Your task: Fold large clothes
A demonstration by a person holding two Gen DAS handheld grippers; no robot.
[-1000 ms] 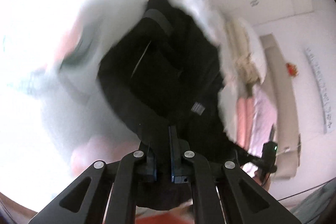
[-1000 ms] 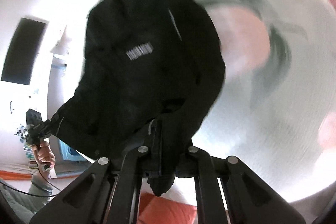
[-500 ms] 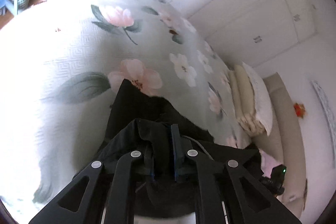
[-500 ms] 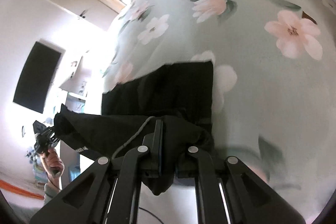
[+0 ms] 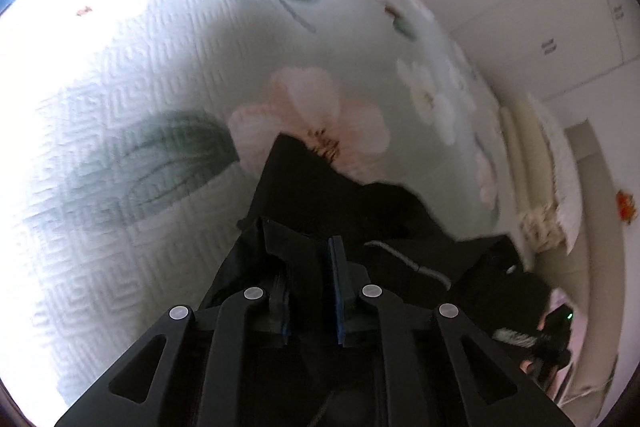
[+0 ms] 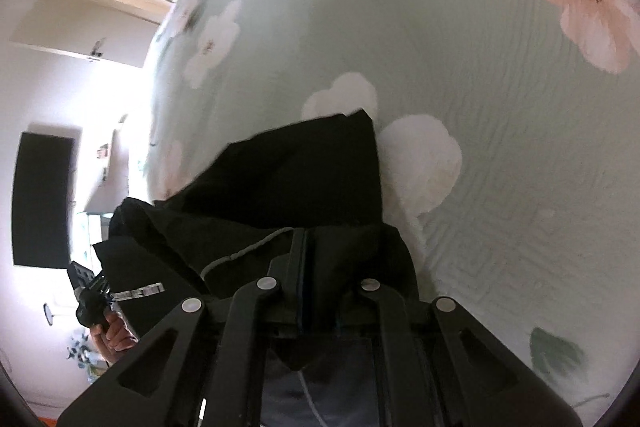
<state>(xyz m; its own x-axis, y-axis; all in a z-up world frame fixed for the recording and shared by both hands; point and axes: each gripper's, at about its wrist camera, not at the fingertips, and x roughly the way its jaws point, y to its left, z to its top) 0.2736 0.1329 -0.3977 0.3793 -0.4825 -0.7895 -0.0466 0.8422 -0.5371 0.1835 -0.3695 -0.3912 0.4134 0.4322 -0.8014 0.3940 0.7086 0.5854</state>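
Note:
A black jacket point(image 5: 320, 187) with a grey drawstring point(image 5: 416, 263) lies partly on the floral bedspread point(image 5: 120, 67), its far edge flat on the cover. My left gripper point(image 5: 304, 239) holds a bunched edge of it between blue pads, and its jaws are opening. In the right wrist view the same jacket point(image 6: 300, 163) stretches left, with white lettering point(image 6: 140, 293) on it. My right gripper point(image 6: 302, 233) is shut on its near edge, cloth draped over the fingers, and the jaws are beginning to part. Each view shows the other gripper point(image 6: 90, 291) at the jacket's far corner.
The pale green bedspread point(image 6: 500, 107) with pink and white flowers fills both views. Folded cream bedding point(image 5: 536, 179) lies at the head of the bed. White wardrobe doors point(image 5: 540, 7) stand behind. A dark screen point(image 6: 42, 199) hangs on the far wall.
The jacket was held up in the air a second ago; both grippers have swung it down and forward, and its far part now rests on the bedspread. The left pads stand slightly wider apart.

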